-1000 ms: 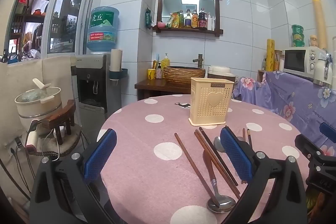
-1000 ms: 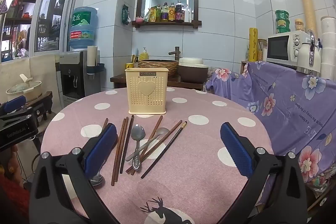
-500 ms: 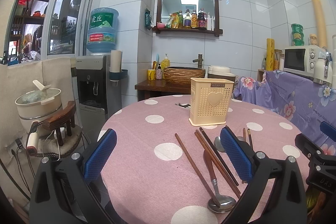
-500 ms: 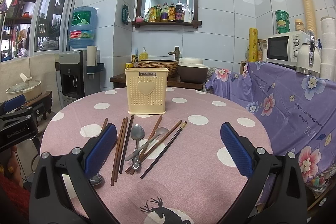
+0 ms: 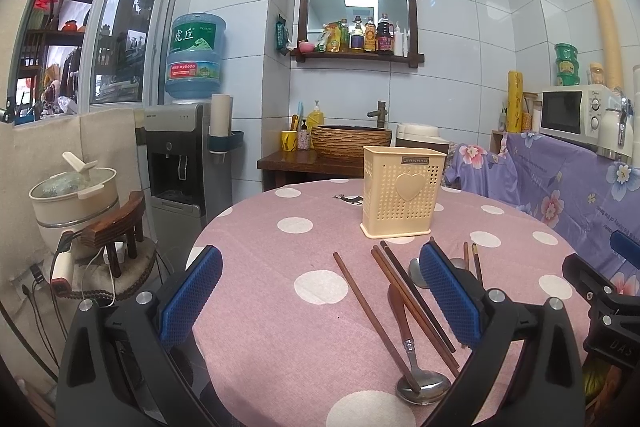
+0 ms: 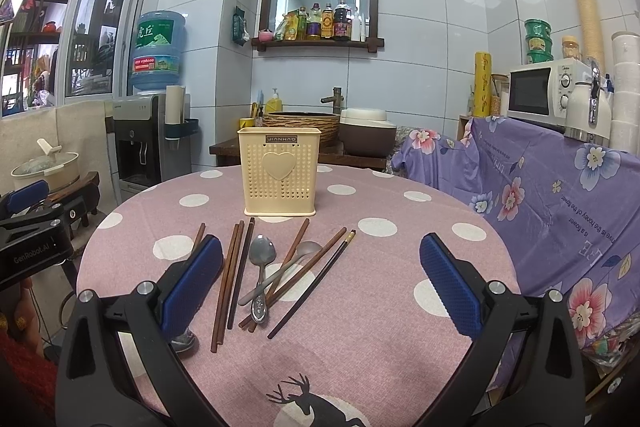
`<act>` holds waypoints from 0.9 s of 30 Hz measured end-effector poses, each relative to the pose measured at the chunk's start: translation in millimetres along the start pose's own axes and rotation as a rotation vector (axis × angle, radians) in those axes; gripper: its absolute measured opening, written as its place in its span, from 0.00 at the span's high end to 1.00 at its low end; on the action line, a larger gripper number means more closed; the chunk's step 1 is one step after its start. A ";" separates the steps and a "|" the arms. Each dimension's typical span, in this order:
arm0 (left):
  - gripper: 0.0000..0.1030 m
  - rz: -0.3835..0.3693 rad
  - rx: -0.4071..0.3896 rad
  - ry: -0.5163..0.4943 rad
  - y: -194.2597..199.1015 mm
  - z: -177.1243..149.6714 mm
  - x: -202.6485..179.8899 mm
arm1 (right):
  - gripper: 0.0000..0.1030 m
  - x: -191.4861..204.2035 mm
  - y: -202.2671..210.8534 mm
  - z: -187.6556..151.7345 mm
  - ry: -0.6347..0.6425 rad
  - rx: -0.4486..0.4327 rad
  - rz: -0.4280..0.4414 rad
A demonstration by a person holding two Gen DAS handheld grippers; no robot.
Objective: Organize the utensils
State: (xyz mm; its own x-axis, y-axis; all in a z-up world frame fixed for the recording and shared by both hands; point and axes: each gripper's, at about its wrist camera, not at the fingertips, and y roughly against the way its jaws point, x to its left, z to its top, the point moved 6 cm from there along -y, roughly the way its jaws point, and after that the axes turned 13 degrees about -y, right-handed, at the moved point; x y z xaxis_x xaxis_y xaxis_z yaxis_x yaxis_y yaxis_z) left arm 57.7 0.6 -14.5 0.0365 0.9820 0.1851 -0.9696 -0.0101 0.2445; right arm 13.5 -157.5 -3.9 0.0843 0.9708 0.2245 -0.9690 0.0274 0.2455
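A cream perforated utensil holder [image 6: 279,173] [image 5: 402,193] with a heart on its front stands upright on the round pink polka-dot table [image 6: 360,339]. In front of it lie several brown chopsticks [image 6: 228,283], a dark chopstick [image 6: 314,285] and two metal spoons [image 6: 262,263], some crossing each other. A wooden-handled spoon [image 5: 412,355] lies nearer the left gripper, beside more chopsticks [image 5: 370,311]. My right gripper [image 6: 320,283] hovers open above the pile. My left gripper [image 5: 320,291] is open over the table's left part, holding nothing.
A purple floral cloth [image 6: 560,195] covers furniture on the right, with a microwave [image 6: 548,93] on top. A water dispenser [image 5: 180,155] and a pot [image 5: 74,191] stand left of the table. A basin [image 6: 304,123] sits behind the holder.
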 end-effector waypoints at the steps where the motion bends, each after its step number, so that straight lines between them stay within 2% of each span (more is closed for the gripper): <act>1: 0.05 0.000 0.000 0.000 0.0 -0.1 0.0 | 0.05 0.1 -0.4 -0.4 0.000 0.001 0.000; 27: 0.05 -0.003 0.010 -0.003 -3.9 -5.8 3.4 | 0.05 1.6 -3.2 -4.2 0.003 0.004 0.000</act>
State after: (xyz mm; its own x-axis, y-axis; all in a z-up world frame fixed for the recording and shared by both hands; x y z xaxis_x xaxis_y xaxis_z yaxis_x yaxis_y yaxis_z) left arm 60.1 5.0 -20.4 0.0396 0.9816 0.1869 -0.9669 -0.0096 0.2550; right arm 15.7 -155.1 -8.2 0.0838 0.9716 0.2212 -0.9680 0.0267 0.2496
